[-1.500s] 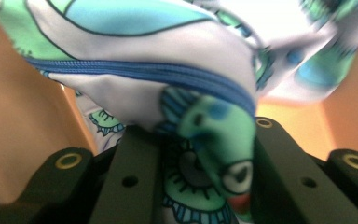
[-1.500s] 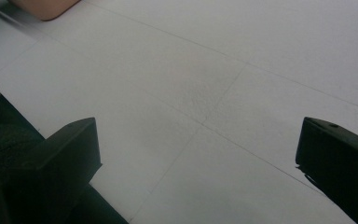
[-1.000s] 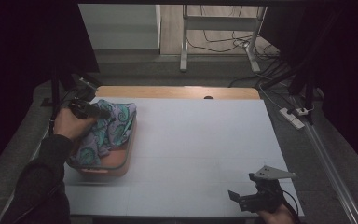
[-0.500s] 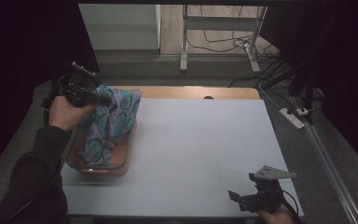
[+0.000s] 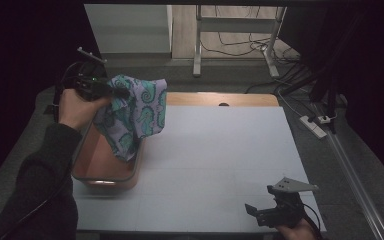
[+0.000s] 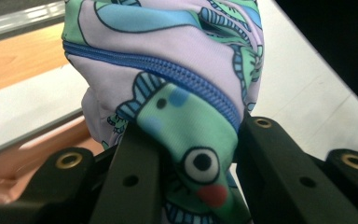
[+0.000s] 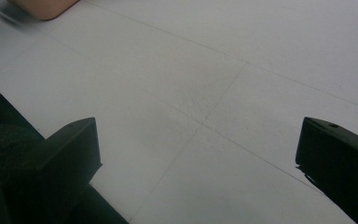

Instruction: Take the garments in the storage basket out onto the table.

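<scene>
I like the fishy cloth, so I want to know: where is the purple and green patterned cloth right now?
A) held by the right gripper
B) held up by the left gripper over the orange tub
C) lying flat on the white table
B: the left gripper pinches the purple and green patterned cloth, which hangs above the orange plastic tub.

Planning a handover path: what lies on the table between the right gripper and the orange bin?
Nothing: in the high view, only bare white tabletop stretches between the right gripper and the orange bin; the right gripper view agrees.
</scene>
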`<control>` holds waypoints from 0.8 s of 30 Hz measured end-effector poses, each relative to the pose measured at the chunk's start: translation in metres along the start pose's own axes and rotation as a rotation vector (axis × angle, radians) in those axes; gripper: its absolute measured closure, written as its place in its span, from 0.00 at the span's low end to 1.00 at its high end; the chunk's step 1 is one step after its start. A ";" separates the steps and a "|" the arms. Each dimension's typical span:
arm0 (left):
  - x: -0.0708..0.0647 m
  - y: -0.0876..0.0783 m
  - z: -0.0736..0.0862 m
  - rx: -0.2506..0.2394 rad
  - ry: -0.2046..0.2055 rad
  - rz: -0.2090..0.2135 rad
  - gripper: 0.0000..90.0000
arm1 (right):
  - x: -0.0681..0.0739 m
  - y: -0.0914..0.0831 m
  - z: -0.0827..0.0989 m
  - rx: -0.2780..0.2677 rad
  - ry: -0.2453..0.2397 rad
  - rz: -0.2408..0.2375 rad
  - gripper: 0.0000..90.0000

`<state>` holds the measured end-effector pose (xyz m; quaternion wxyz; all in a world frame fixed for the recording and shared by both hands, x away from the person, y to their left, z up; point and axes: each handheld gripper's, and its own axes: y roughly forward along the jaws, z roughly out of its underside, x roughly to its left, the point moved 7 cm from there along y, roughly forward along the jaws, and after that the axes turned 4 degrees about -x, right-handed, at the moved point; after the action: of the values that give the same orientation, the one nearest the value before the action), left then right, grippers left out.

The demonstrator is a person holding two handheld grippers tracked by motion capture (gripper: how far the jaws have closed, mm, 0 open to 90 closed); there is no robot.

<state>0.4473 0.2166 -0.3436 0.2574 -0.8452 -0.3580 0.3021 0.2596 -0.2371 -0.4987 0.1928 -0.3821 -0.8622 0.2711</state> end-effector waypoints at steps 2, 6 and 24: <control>-0.006 -0.002 -0.006 -0.011 0.008 0.012 0.84 | 0.000 0.000 0.000 0.000 0.000 0.000 0.00; -0.017 -0.005 -0.017 -0.029 0.023 0.034 0.84 | 0.000 0.000 0.000 0.001 0.001 -0.001 0.00; -0.083 0.006 -0.058 -0.069 0.136 0.139 0.84 | 0.000 0.000 0.000 -0.005 0.003 -0.004 0.00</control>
<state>0.4434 0.1369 -0.2807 0.2304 -0.8948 -0.2904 0.2487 0.2595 -0.2373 -0.4985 0.1935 -0.3813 -0.8634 0.2679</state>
